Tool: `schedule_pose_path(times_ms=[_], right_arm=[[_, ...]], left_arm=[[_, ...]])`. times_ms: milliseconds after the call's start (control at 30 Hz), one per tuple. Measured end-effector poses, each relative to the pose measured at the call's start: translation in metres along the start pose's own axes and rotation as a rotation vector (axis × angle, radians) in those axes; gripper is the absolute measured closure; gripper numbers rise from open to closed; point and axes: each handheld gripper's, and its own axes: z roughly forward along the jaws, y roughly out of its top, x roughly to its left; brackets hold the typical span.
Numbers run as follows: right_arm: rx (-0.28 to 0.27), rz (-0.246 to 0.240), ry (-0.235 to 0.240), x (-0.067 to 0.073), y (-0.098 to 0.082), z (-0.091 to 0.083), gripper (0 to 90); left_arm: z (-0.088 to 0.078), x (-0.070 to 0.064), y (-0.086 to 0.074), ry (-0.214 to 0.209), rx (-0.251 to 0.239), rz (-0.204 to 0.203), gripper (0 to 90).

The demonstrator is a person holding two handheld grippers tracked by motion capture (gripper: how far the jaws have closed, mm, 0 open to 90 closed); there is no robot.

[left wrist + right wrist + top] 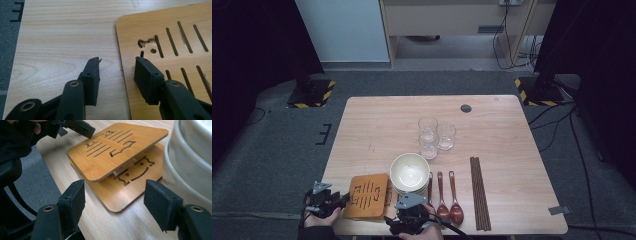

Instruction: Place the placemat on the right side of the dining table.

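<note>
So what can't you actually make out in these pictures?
- Lower wooden mat, right gripper view: mostly covered by the tilted top mat.
- Stacked bowls, high view: their number, too small; cut by the frame edge in the right gripper view.
- Left gripper, left gripper view: whether its jaws touch the mat's edge.

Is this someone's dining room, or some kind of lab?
Probably a lab or recording room set up like a dining table. Bowls, glasses, spoons and chopsticks sit on a wooden table, but striped stand bases and loose cables surround it.
</note>
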Motion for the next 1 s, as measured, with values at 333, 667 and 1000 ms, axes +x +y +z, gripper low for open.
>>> schedule_pose_path(times_ms=[333,667,1000], right_arm=[[-0.004,0.005,0.011,0.005,0.005,0.013,34.2],[0.001,0.007,-0.004,0.008,0.007,0.025,34.9],[0.003,0.037,0.012,0.009,0.009,0.034,35.4]], left_arm=[[0.000,0.000,0.000,-0.001,-0.001,0.001,54.3],[0.000,0.000,0.000,-0.002,-0.001,-0.001,54.4],[0.000,0.001,0.000,-0.003,-0.002,-0.003,54.5]])
